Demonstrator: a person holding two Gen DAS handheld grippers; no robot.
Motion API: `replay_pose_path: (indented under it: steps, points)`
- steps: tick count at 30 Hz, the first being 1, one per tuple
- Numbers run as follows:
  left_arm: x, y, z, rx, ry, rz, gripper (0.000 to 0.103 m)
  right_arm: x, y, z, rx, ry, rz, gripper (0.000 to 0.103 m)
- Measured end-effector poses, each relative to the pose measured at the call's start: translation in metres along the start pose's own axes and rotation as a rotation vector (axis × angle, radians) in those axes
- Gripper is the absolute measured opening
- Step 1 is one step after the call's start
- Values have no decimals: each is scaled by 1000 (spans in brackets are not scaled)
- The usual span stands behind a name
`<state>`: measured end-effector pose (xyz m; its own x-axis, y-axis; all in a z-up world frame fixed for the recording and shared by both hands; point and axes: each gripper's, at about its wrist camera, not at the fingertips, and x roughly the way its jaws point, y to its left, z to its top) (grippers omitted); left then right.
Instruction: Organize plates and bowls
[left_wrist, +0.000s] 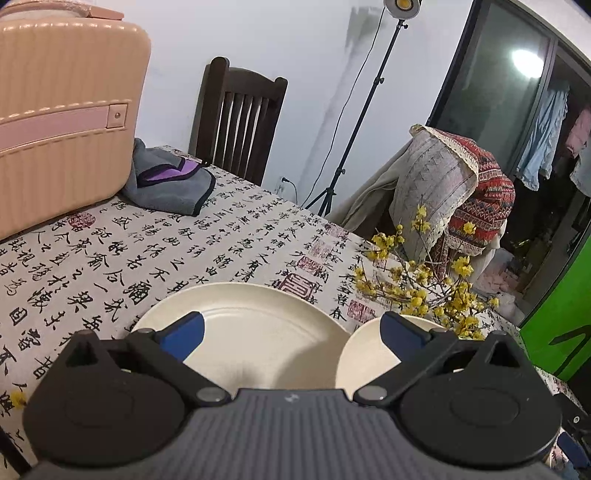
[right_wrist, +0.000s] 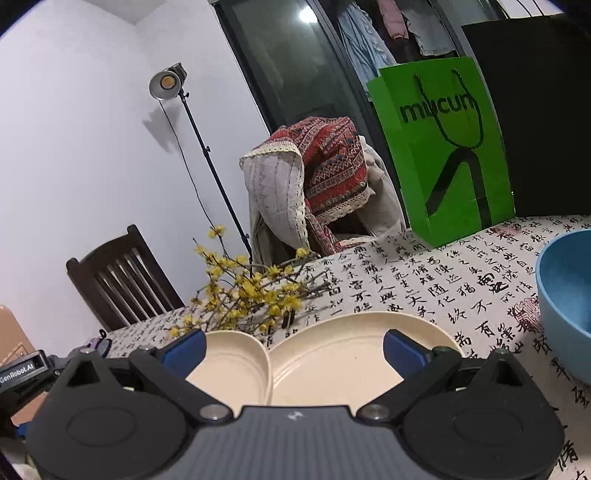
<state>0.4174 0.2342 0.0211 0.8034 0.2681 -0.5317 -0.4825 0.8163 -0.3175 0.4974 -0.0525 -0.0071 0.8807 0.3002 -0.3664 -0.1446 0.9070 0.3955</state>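
Observation:
Two cream plates lie side by side on the calligraphy-print tablecloth, their rims touching. In the left wrist view the wide plate (left_wrist: 255, 332) fills the centre and the second plate (left_wrist: 364, 354) sits to its right. My left gripper (left_wrist: 291, 330) hovers open over them, blue pads spread wide, holding nothing. In the right wrist view the same pair shows as a left plate (right_wrist: 232, 362) and a right plate (right_wrist: 332, 358). My right gripper (right_wrist: 293, 349) is open above their meeting rims. A blue bowl (right_wrist: 565, 295) stands at the right edge.
Yellow flowering twigs (left_wrist: 417, 291) (right_wrist: 247, 291) lie just behind the plates. A beige suitcase (left_wrist: 62, 122) and a grey cloth (left_wrist: 170, 184) occupy the far left. A green paper bag (right_wrist: 447, 151) stands at the back right. Chairs and a lamp stand ring the table.

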Motion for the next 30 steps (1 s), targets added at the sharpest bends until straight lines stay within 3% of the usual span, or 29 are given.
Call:
replay_pose_path:
  steps: [9,16,23,30]
  points:
    - [4,-1,-4,15,13,0,103,6,5,-9,-41,30,24,95]
    - [5,-5,-7,31,16,-12,103,8,7,-12,-42,53,44,82]
    - [6,-8,-10,38,12,-17,103,12,12,-15,-56,71,61,80]
    - [7,-8,-13,41,11,-25,100,19,10,-17,-34,100,69,71]
